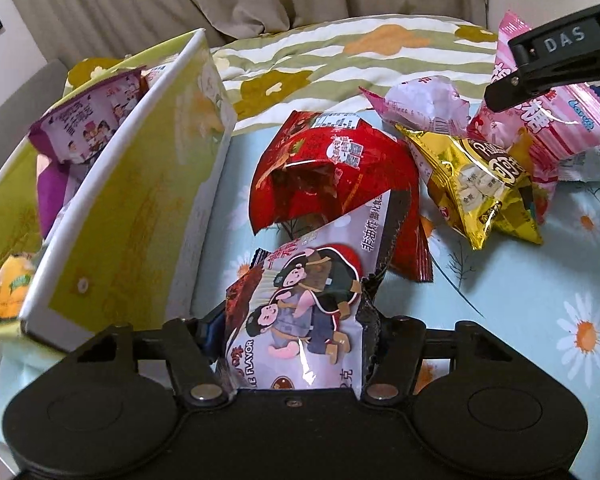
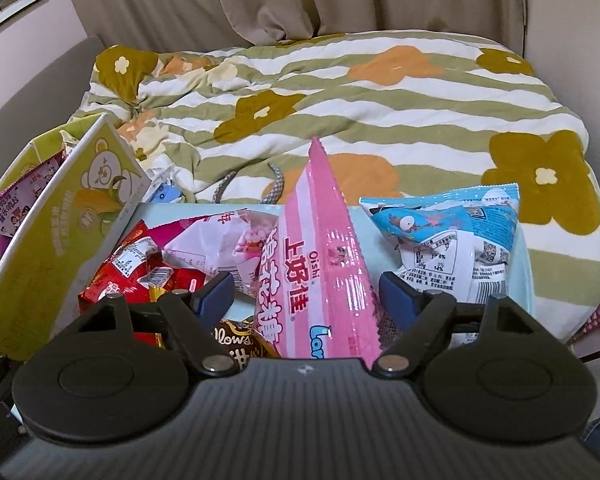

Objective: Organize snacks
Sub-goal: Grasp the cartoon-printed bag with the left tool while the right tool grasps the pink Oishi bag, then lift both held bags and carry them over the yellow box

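Fingertips of left gripper point(image 1: 296, 330) vanish behind cartoon snack bag point(image 1: 300, 312).

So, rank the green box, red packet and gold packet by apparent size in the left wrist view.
1. green box, though it is nearer the camera
2. red packet
3. gold packet

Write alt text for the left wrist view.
The left tongs are shut on a white cartoon-printed snack packet above a daisy-print cloth. Beyond lie a red packet and a gold packet; a green box with snacks stands left.
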`<state>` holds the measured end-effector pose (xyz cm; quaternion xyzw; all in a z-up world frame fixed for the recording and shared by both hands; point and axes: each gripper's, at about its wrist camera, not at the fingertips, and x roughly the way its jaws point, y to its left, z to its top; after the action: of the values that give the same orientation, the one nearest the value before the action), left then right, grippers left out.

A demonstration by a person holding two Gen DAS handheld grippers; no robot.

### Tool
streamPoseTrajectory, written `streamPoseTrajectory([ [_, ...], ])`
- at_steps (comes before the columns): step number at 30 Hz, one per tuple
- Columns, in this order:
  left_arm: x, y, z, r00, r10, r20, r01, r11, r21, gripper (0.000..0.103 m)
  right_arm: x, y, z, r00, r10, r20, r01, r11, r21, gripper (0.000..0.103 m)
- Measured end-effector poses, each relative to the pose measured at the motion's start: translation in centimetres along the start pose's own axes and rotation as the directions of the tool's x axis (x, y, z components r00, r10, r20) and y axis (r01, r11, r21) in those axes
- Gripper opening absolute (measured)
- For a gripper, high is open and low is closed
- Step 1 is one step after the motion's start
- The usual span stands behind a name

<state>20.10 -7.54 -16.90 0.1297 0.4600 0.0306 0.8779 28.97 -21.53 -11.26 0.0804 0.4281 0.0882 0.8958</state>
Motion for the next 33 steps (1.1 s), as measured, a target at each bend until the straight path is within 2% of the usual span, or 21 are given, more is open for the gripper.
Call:
streamPoseTrajectory([
  [8, -1.9, 0.3, -0.4, 1.0, -0.003, 0.004, 0.003, 0.999, -0.036, 0.068, 1.1, -0.3, 0.0, 1.0, -0.001, -0.012, 0.002, 1.0, 0.015, 0.093],
  [17, -3.8, 0.8, -0.5, 1.0, -0.01, 0.027, 0.011, 0.999, -0.047, 0.068, 1.9, -0.5, -0.4, 0.999, -0.011, -0.037, 0.012, 1.0, 0.025, 0.075],
  [21, -5.0, 1.0, -0.3, 0.999, -0.021, 0.046, 0.023, 0.998, -0.05, 0.068, 0.8, -0.7, -0.6, 1.0, -0.013, -0.024, 0.014, 0.999, 0.037, 0.073],
  [33, -10.1, 2.2, 0.7, 0.988, -0.038, 0.153, 0.047, 0.998, -0.05, 0.068, -5.5, 0.9, -0.1, 0.998, 0.01, 0.066, -0.013, 0.999, 0.046, 0.072],
])
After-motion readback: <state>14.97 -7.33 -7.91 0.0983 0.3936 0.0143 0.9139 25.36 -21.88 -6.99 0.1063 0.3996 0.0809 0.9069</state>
